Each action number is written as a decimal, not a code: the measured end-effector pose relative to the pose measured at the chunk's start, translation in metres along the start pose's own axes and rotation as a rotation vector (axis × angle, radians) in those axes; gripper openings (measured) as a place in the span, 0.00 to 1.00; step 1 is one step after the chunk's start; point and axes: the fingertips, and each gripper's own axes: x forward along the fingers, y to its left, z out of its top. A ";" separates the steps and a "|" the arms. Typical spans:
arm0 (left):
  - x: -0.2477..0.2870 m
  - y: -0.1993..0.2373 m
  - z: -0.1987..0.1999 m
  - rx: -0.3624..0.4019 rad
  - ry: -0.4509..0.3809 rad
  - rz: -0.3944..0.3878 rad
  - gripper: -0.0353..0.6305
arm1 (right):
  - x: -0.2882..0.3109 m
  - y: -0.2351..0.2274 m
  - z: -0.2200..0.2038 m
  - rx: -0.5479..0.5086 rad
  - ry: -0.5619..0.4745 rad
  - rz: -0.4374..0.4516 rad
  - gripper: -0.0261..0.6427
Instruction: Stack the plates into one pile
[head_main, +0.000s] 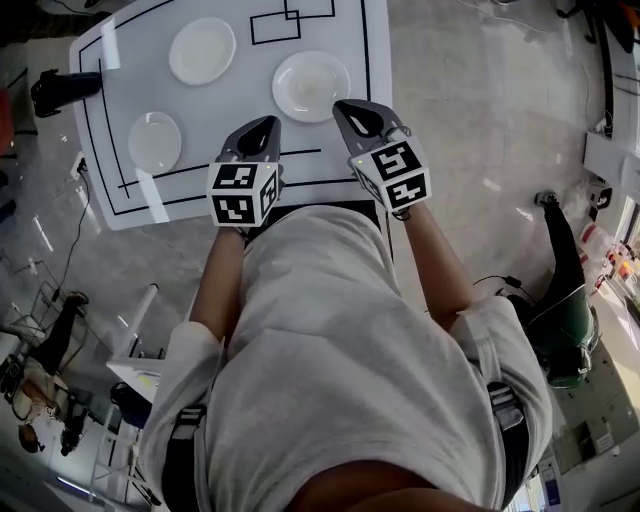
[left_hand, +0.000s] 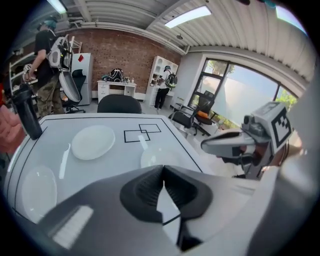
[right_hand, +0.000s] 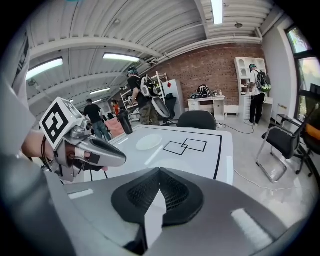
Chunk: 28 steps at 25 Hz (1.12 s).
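Three white plates lie apart on the white table (head_main: 230, 110): a far one (head_main: 202, 50), a right one (head_main: 311, 86) and a small left one (head_main: 155, 141). My left gripper (head_main: 266, 124) hovers over the table's near edge, shut and empty, between the left and right plates. My right gripper (head_main: 346, 106) is shut and empty too, its tip at the near rim of the right plate. The left gripper view shows its closed jaws (left_hand: 163, 172) before the right plate (left_hand: 157, 156), with the far plate (left_hand: 93, 142) beyond. In the right gripper view the shut jaws (right_hand: 160, 176) face the far plate (right_hand: 149, 141).
A black bottle (head_main: 62, 88) stands at the table's left edge. Black lines and two overlapping squares (head_main: 290, 18) are drawn on the tabletop. People stand by desks and office chairs (right_hand: 197, 119) beyond the table. A cable runs over the floor at left.
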 end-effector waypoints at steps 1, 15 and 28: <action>0.003 0.002 0.000 0.001 0.003 -0.007 0.06 | 0.003 -0.001 -0.001 0.003 0.005 -0.005 0.04; 0.047 0.032 0.001 -0.016 0.078 -0.028 0.06 | 0.024 -0.038 -0.030 0.132 0.106 -0.111 0.04; 0.063 0.052 -0.003 -0.075 0.097 0.020 0.06 | 0.042 -0.058 -0.042 0.155 0.154 -0.128 0.04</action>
